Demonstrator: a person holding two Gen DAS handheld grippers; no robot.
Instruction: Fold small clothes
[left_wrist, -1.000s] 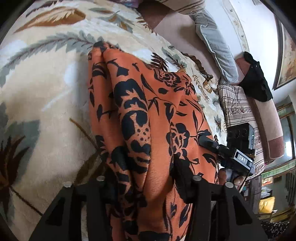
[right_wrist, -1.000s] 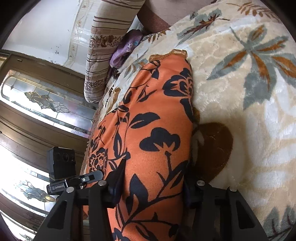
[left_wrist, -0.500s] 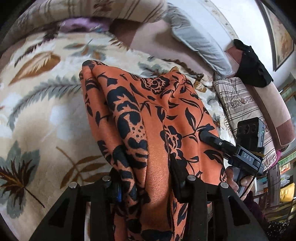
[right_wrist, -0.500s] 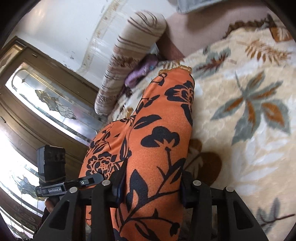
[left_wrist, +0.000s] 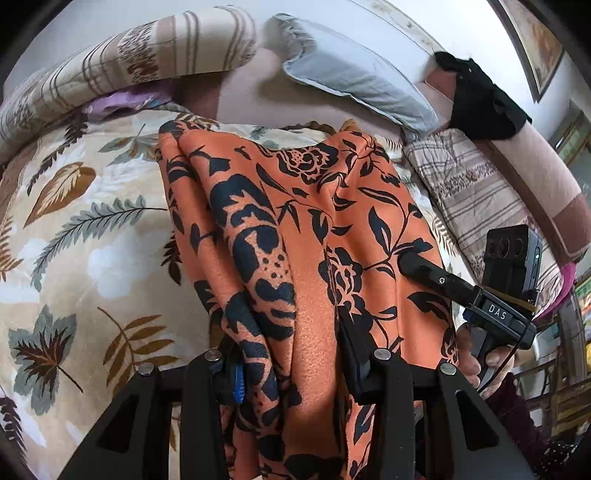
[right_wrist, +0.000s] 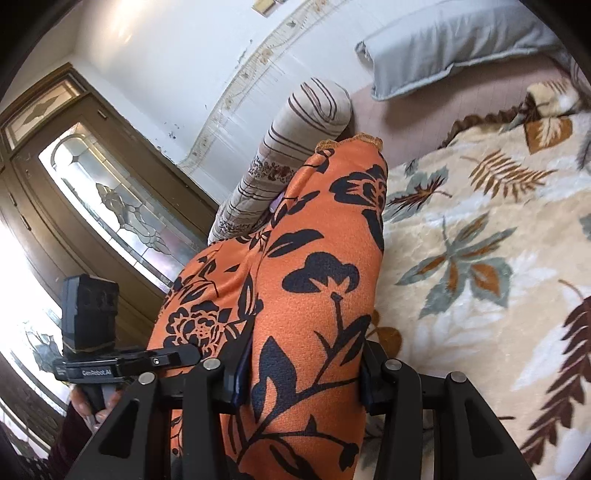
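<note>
Folding here means carrying a lifted cloth over itself, and the bed (left_wrist: 66, 258), spread with a cream leaf-print blanket (right_wrist: 480, 229), is the landing ground; the judgement is that the fold goes well only if both ends travel level and come down together on a flat part of that blanket.

The orange floral garment (left_wrist: 314, 221) hangs in a long drape between the two tools, its far part trailing toward the 12 o'clock side of the left wrist view, seemingly down onto the blanket, though contact there is hard to confirm. In the right wrist view its stitched hem (right_wrist: 351, 142) peaks near 12 o'clock, in front of a striped bolster (right_wrist: 295, 147) by the wall.

The left tongs (left_wrist: 291, 363) are clamped on a bunched edge of the cloth at 6 o'clock, fabric spilling over both jaws. The right tongs (right_wrist: 299, 373) likewise pinch a thick fold of it at 6 o'clock; they also show in the left view, at 4 o'clock (left_wrist: 410, 264), pressed into the cloth.

To do the step well:
- Keep both grips firm; the weave looks smooth and may slide.
- Hold the tongs apart enough to pull the top edge taut, so the bunching at the left flattens.
- Lower toward the hem end slowly, letting the trailing part lie before the held edge meets it.
- Let go only once the edges line up.
</note>
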